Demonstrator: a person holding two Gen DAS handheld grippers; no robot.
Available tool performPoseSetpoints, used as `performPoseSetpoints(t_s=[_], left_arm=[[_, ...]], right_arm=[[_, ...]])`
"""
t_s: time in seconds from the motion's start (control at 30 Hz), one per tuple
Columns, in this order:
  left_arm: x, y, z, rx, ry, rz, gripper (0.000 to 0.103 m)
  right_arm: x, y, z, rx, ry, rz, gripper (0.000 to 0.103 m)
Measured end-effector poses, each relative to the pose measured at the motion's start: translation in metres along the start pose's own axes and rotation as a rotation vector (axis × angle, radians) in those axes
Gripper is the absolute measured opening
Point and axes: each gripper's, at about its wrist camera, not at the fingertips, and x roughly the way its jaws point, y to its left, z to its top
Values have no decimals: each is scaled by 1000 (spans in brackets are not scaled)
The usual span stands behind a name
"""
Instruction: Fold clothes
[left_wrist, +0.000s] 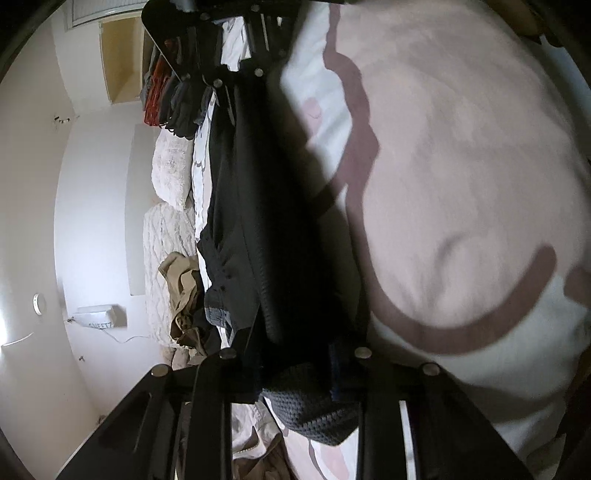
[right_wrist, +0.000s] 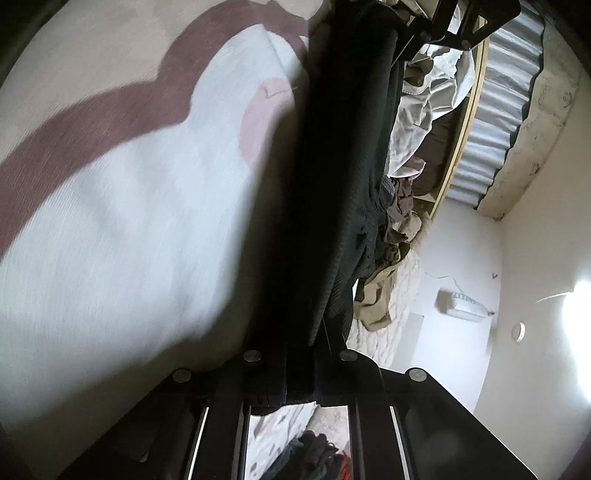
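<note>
So on the far left of the left wrist view there is a plain white wall (left_wrist: 96, 184) with a small white box (left_wrist: 99, 317) on it that has a thin cord hanging down. Next to the wall come two fluffy white pillows (left_wrist: 171, 173), and a crumpled tan cloth (left_wrist: 184, 295) lies just beside them. Above the pillows sits a pile of dark and red clothes (left_wrist: 170, 96). In the middle hangs the long black knit garment (left_wrist: 273, 221), pulled out in a straight band between the two grippers. The left gripper (left_wrist: 295, 380) at the bottom is shut tight on one end of it, and a knit cuff bunches up right by the fingers. To the right lies the big soft blanket with pink, white and brown shapes (left_wrist: 461, 166), under the garment. In the right wrist view the same blanket (right_wrist: 110, 221) fills the left side. The black garment (right_wrist: 332, 184) runs up the middle, and the right gripper (right_wrist: 299, 373) is pinching its near end shut. Right of it are a rumpled white sheet (right_wrist: 424, 110) and more tan cloth (right_wrist: 380, 295), then a grey wavy sheet (right_wrist: 506, 122) with a wooden edge.
</note>
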Motion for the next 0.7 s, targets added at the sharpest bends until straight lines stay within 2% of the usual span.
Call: performPoseSetpoints(t_s=[0.2, 0.23, 0.3, 0.33, 0.4, 0.47, 0.53, 0.7], left_arm=[[-19, -14, -6, 23, -34, 0, 25], [-22, -17, -8, 28, -37, 10, 28], [-26, -22, -11, 46, -31, 21, 50], [-26, -22, -13, 44, -19, 22, 54], [-24, -19, -14, 24, -2, 15, 54], [-23, -16, -15, 4, 15, 8, 54], [-23, -16, -13, 1, 10, 13, 54], [-32, -30, 0, 83, -62, 53, 55]], right_arm=[[-12, 9, -10, 0, -8, -12, 12], [-13, 10, -10, 5, -11, -18, 12], [-17, 9, -11, 18, -14, -23, 18], [-18, 6, -11, 28, -6, -21, 25], [-19, -2, -12, 52, 8, -22, 36], [-21, -11, -12, 79, 21, -24, 57], [-22, -15, -11, 79, 23, -24, 61], [-19, -13, -7, 61, 18, -5, 61]])
